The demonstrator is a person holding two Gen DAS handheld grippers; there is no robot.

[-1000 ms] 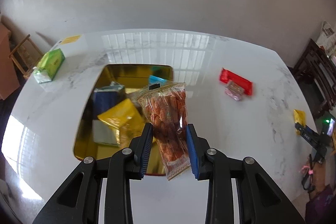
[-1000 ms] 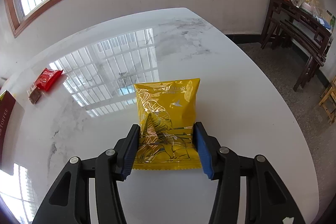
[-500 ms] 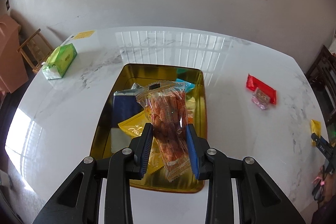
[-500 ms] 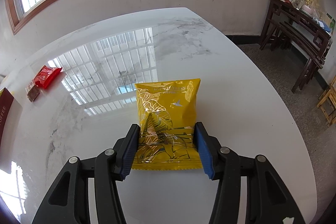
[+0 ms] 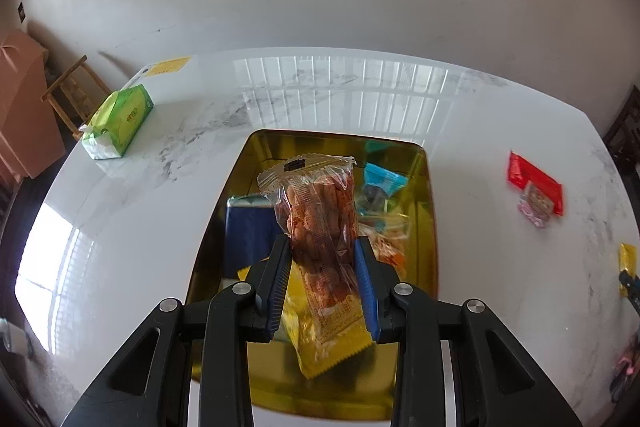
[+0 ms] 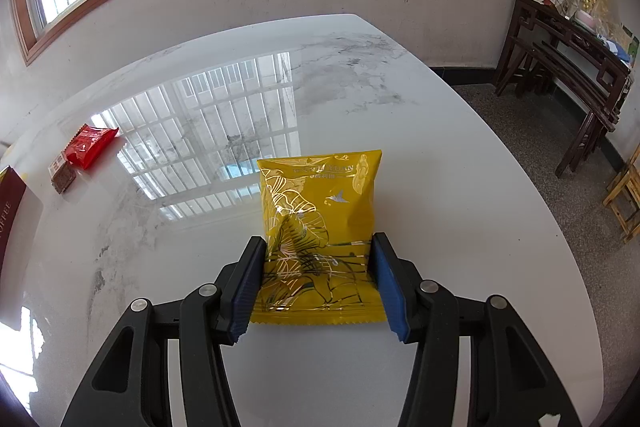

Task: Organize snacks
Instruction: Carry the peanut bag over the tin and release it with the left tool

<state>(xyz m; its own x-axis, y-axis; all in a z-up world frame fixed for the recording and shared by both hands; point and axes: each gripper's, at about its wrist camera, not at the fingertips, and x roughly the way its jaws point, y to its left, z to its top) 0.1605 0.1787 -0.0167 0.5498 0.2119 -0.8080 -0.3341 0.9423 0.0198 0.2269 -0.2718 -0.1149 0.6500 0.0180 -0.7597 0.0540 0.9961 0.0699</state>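
My left gripper (image 5: 322, 251) is shut on a clear packet of orange-red snacks (image 5: 316, 211) and holds it over the gold tray (image 5: 426, 195). In the tray lie a dark blue packet (image 5: 246, 231), a light blue packet (image 5: 382, 181), a yellow packet (image 5: 296, 311) and another clear one (image 5: 386, 243). My right gripper (image 6: 318, 255) is shut on a yellow packet with gold line art (image 6: 318, 223), just above the white marble table (image 6: 440, 187).
A red packet (image 5: 534, 181) with a small pink packet (image 5: 534, 205) lies right of the tray; both show in the right wrist view (image 6: 90, 143). A green tissue pack (image 5: 118, 123) sits far left. A dark red box (image 6: 10, 211) is at the left edge.
My left gripper has swung over the tray with the clear packet, so the tray now lies straight ahead beneath it. The right gripper has barely moved.
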